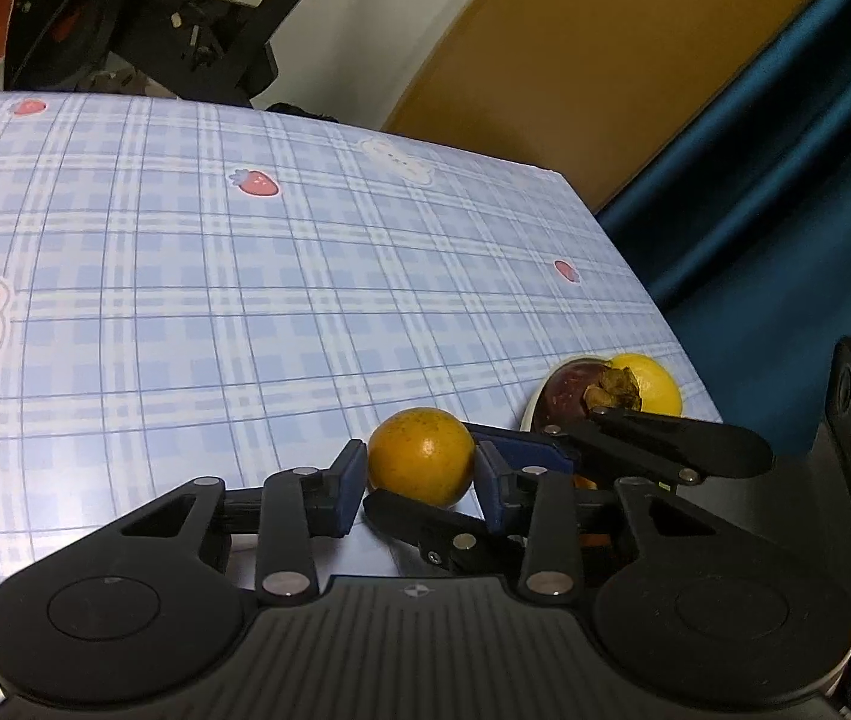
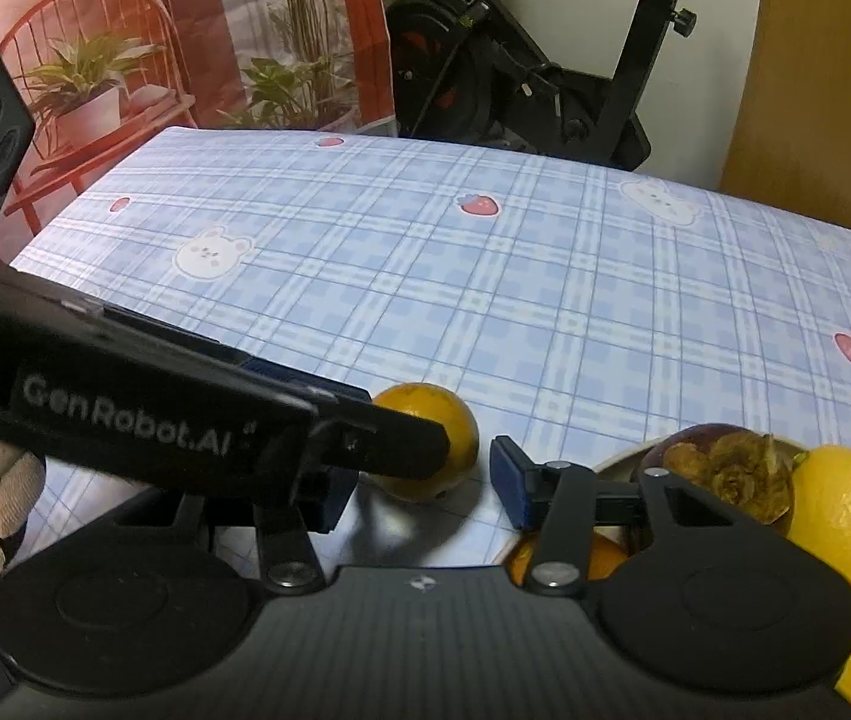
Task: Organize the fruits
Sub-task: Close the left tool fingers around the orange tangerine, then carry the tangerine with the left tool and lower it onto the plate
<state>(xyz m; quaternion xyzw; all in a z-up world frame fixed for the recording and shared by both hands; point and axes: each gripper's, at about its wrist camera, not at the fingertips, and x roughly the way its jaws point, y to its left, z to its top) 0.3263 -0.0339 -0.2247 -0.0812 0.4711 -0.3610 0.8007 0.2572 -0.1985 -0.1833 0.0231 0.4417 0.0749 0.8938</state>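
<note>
So the orange (image 1: 421, 457) sits on the counter (image 1: 245, 300), just beside the white bowl (image 2: 617, 459) that has a mangosteen (image 2: 719, 474) and lemons (image 2: 845, 516) in it. The left tongs (image 1: 419, 468) straddle the orange, pads right at its sides, though I can't tell if they're actually pressing. The right tongs (image 2: 425, 468) are parted around the same fruit with a clear gap. It's round, firm and smooth-skinned, so probably rolls easily. I'd grab it across the widest middle, gently.
</note>
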